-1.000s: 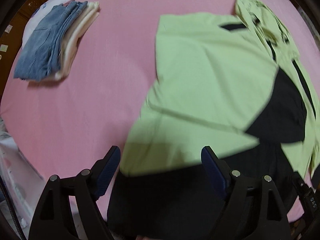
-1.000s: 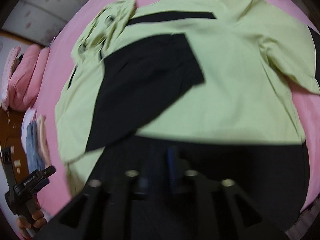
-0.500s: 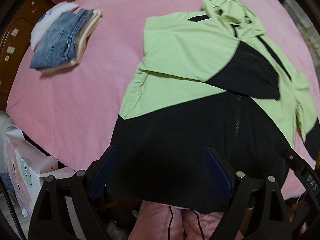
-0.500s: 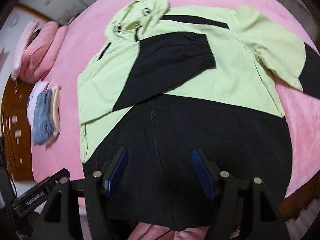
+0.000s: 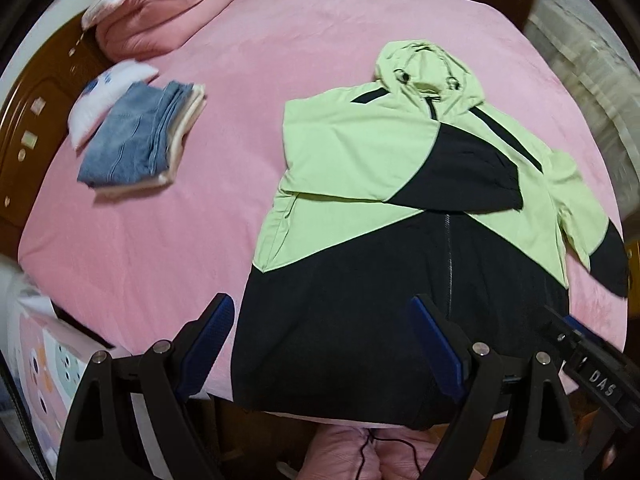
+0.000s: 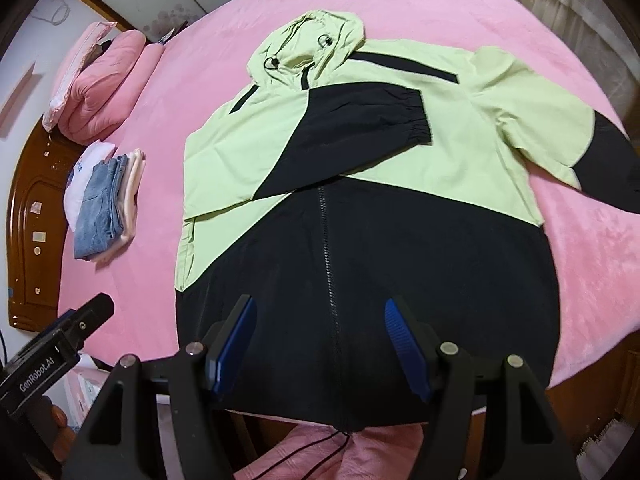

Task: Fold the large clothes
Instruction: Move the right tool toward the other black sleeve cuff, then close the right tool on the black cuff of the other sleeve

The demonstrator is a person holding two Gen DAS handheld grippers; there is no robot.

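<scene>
Both tongs hang above the near edge of the bed and pinch nothing: the left tongs (image 5: 322, 344) stand spread wide over the jacket's black hem, and the right tongs (image 6: 320, 344) stand apart too, a little narrower, with the zipper (image 6: 325, 248) running up between them in that view. The jacket (image 5: 360, 168) lies face up near the bed's near right corner, its hood (image 5: 424, 64) pointing to the far edge and its hem drooping slightly over the near edge. One sleeve (image 6: 360, 128) is already folded across the chest, its black cuff lying on the green panel; the other sleeve (image 6: 592, 152) is spread out toward the right edge of the bed (image 5: 168, 240), so my judgement is that it comes next. What could go wrong from here: the fabric looks thin and slick, so a pinch on a single layer may drag the whole jacket sideways and undo the sleeve that is folded; a grab too close to the cuff would let the sleeve sag and crease rather than fold flat. The hem hanging off the near edge could also pull the jacket down if it is tugged that way. A stack (image 5: 144, 140) of folded clothes sits well apart near the left edge, beside a pink quilt (image 5: 160, 12) at the far left corner, so it is in little danger of being knocked.
</scene>
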